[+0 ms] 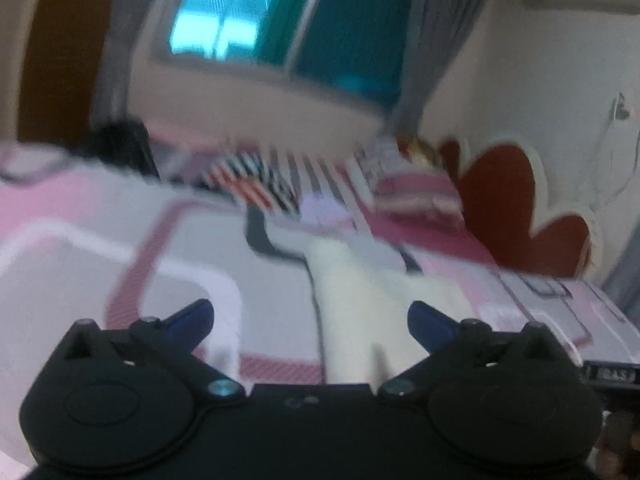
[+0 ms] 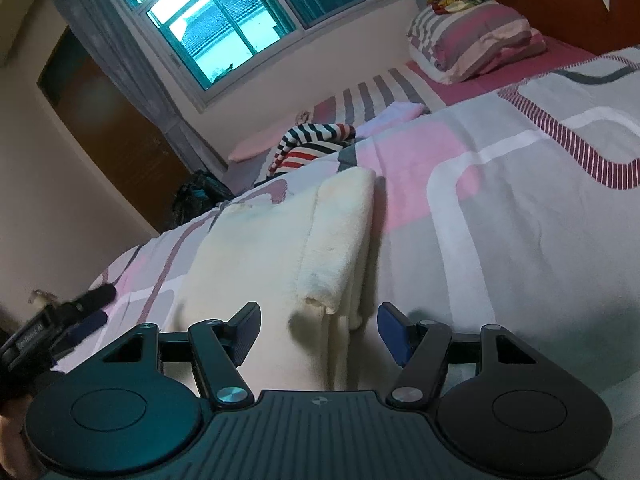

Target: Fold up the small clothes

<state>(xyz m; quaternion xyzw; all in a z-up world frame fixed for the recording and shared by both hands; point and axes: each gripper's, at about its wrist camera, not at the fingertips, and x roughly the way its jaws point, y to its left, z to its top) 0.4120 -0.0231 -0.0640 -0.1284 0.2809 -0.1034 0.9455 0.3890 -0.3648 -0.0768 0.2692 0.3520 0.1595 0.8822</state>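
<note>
The cream fleece garment [image 2: 280, 240] is laid out on the patterned bedspread [image 2: 520, 220], partly folded already, with one side rolled over into a thick flap along its right edge. It looks soft, light and floppy, so it'll probably sag and slide off itself if it's only lifted at one point; an edge or corner of the doubled layer is likely best pinched, both layers together, since fleece that plush can be squashed flat easily. The right gripper [image 2: 318, 330] is held partway spread just above the near end of the cloth, nothing caught between the pads. The left gripper [image 1: 310, 318] is spread wide over the same cloth, nothing pinched either, though that view is blurred. Further back a striped garment [image 2: 316, 144] and a pillow [image 2: 476, 40] can be seen.
</note>
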